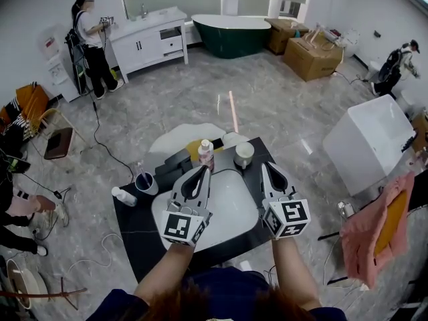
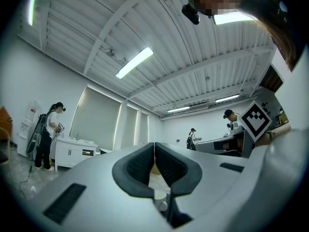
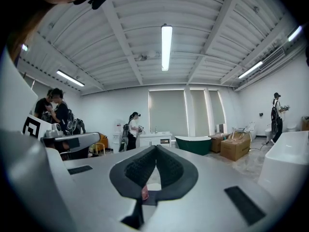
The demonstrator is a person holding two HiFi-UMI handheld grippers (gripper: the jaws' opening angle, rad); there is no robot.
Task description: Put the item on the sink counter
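A black sink counter (image 1: 137,229) with a white basin (image 1: 231,206) lies right below me. At its far edge stand a small bottle with a pink label (image 1: 206,154) and a round white jar (image 1: 244,153). A dark cup (image 1: 145,182) and a white bottle on its side (image 1: 124,196) sit at the counter's left. My left gripper (image 1: 200,169) hovers over the basin's left rim, its tips just short of the pink-labelled bottle. My right gripper (image 1: 265,167) hangs over the right rim near the jar. Both are shut and empty, as the left gripper (image 2: 154,149) and right gripper (image 3: 156,151) show in their own views.
A white vanity (image 1: 150,39) with a person (image 1: 90,42) beside it stands far left, next to a green bathtub (image 1: 231,32) and cardboard boxes (image 1: 311,55). A white cabinet (image 1: 368,142) and a pink cloth (image 1: 374,229) are at the right. Cables (image 1: 100,146) run over the floor.
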